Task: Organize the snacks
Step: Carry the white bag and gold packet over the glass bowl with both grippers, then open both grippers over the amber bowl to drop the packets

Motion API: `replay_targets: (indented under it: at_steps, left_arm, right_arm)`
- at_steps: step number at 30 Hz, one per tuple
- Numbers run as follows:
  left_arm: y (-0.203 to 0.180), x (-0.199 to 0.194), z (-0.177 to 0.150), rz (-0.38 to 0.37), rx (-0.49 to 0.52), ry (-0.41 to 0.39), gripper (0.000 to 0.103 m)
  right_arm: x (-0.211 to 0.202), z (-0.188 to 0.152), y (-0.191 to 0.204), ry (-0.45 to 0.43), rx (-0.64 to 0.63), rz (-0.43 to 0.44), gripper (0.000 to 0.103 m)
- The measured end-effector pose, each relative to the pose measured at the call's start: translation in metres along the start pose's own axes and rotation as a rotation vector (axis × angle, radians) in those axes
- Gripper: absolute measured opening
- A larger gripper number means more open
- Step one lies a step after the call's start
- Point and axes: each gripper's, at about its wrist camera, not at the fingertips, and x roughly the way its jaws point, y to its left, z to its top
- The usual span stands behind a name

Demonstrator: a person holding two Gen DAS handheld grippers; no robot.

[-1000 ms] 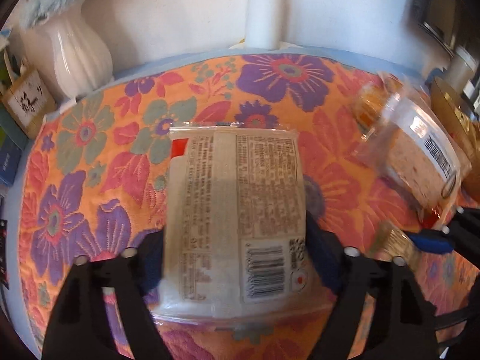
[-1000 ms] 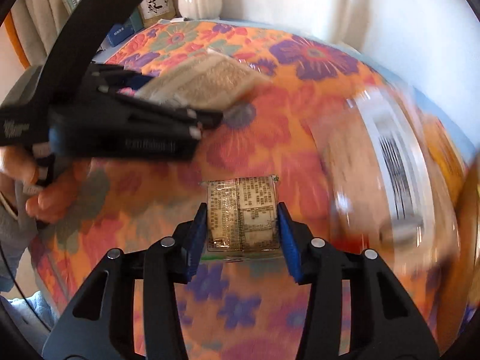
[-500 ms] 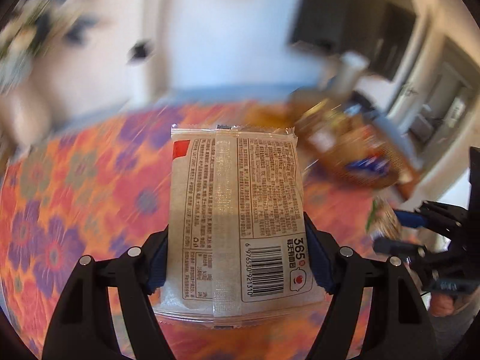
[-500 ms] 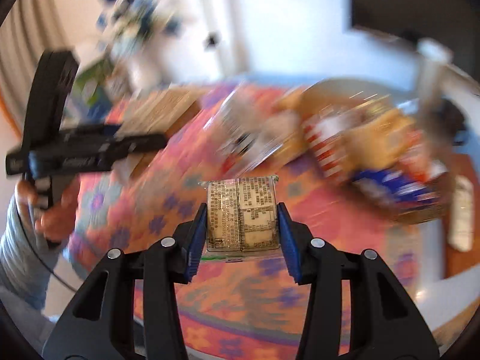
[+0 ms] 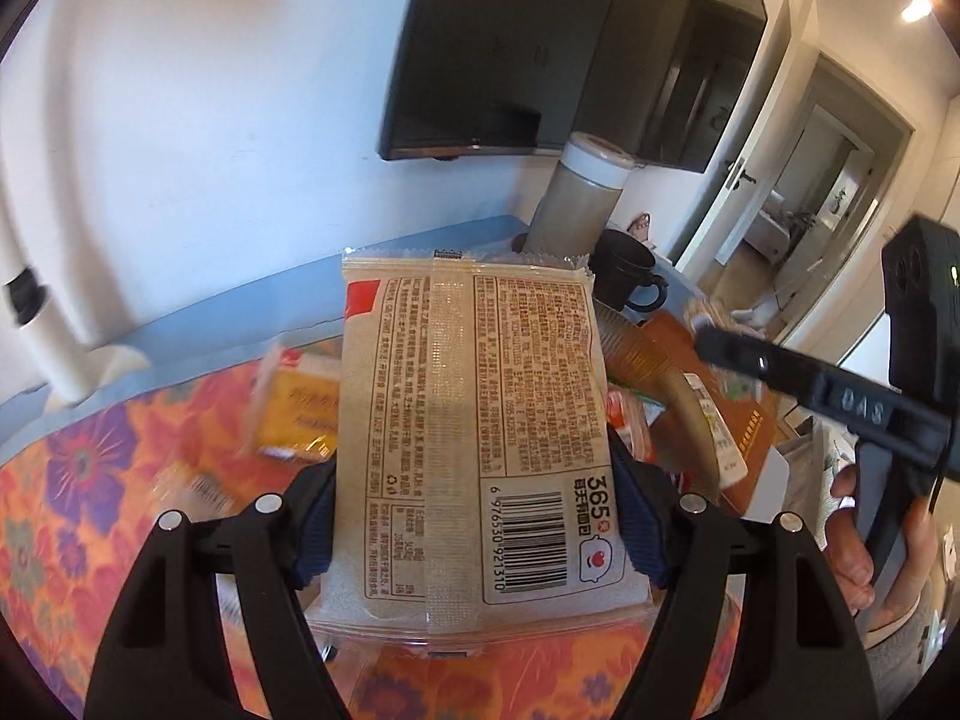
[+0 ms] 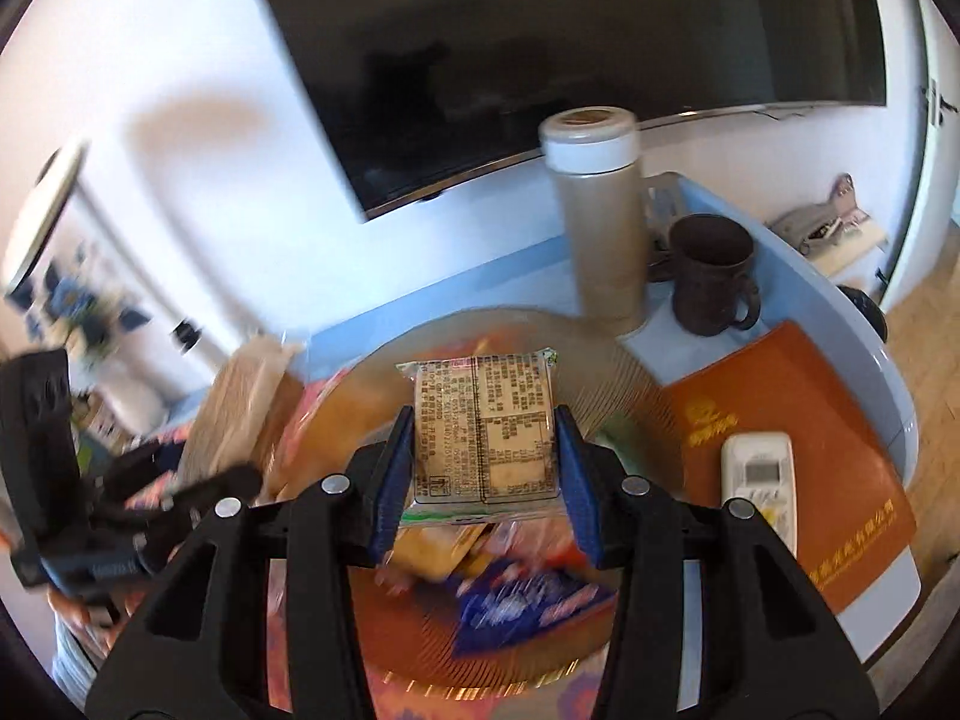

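Note:
My left gripper [image 5: 474, 516] is shut on a large clear-wrapped bread packet [image 5: 474, 438] with a barcode, held above the floral tablecloth [image 5: 72, 504]. My right gripper [image 6: 485, 468] is shut on a small square cracker packet [image 6: 485, 432], held over a round amber snack tray [image 6: 636, 384] that holds a blue packet [image 6: 516, 606] and other snacks. The right gripper also shows at the right of the left wrist view [image 5: 840, 402]. The left gripper and its bread packet [image 6: 240, 408] show at the left of the right wrist view.
A beige thermos [image 6: 600, 222] and a dark mug [image 6: 711, 276] stand behind the tray. An orange booklet [image 6: 798, 456] with a white remote [image 6: 759, 480] on it lies to the right. A yellow snack packet [image 5: 294, 414] lies on the cloth. A wall TV [image 6: 570, 54] hangs behind.
Both grippers have swung right from the open floral cloth toward the snack tray, each keeping its packet. The vase has left view; the thermos, mug and TV have come in.

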Motion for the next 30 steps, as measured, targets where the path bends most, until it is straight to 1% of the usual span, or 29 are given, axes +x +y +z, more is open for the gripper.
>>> replay_targets:
  at_steps: [5, 6, 7, 8, 9, 10, 12, 16, 20, 23, 26, 28, 30]
  left_arm:
    - [0.0, 0.035, 0.019, -0.013, -0.004, 0.027, 0.073]
    - [-0.002, 0.042, 0.023, -0.02, -0.003, 0.026, 0.074]
    - [-0.003, 0.045, 0.025, -0.025, 0.004, 0.023, 0.075]
    - [-0.005, 0.048, 0.028, -0.028, 0.012, 0.015, 0.077]
    - [-0.006, 0.048, 0.028, -0.025, 0.015, 0.004, 0.085]
    - [-0.005, 0.046, 0.03, -0.016, 0.016, -0.009, 0.089]
    - [0.001, 0.039, 0.028, -0.023, 0.016, -0.017, 0.088]
    - [0.019, 0.011, 0.019, 0.001, 0.003, -0.05, 0.088]
    - [0.047, -0.022, 0.007, 0.047, -0.04, -0.083, 0.088]
    - [0.071, -0.048, -0.003, 0.089, -0.095, -0.102, 0.088]
    - [0.085, -0.06, -0.015, 0.136, -0.146, -0.079, 0.088]
    - [0.09, -0.062, -0.026, 0.159, -0.159, -0.061, 0.088]
    - [0.095, -0.06, -0.036, 0.206, -0.178, -0.04, 0.088]
  right_arm:
    - [0.026, 0.02, -0.011, 0.01, 0.035, -0.011, 0.046]
    - [0.028, 0.021, -0.012, 0.014, 0.039, -0.013, 0.048]
    - [0.033, 0.024, -0.014, 0.017, 0.048, -0.019, 0.051]
    - [0.035, 0.024, -0.017, 0.019, 0.053, -0.023, 0.057]
    - [0.038, 0.025, -0.019, 0.022, 0.061, -0.028, 0.068]
    - [0.04, 0.024, -0.022, 0.022, 0.068, -0.028, 0.068]
    - [0.042, 0.022, -0.024, 0.033, 0.067, -0.014, 0.067]
    - [0.038, 0.011, -0.021, 0.05, 0.056, 0.004, 0.067]
    - [0.025, -0.004, -0.006, 0.054, 0.029, 0.037, 0.067]
    - [0.016, -0.015, 0.013, 0.058, -0.003, 0.064, 0.067]
    - [0.013, -0.036, 0.037, 0.082, -0.028, 0.119, 0.067]
    - [0.011, -0.049, 0.052, 0.094, -0.049, 0.148, 0.067]
    - [0.007, -0.067, 0.071, 0.109, -0.083, 0.183, 0.067]
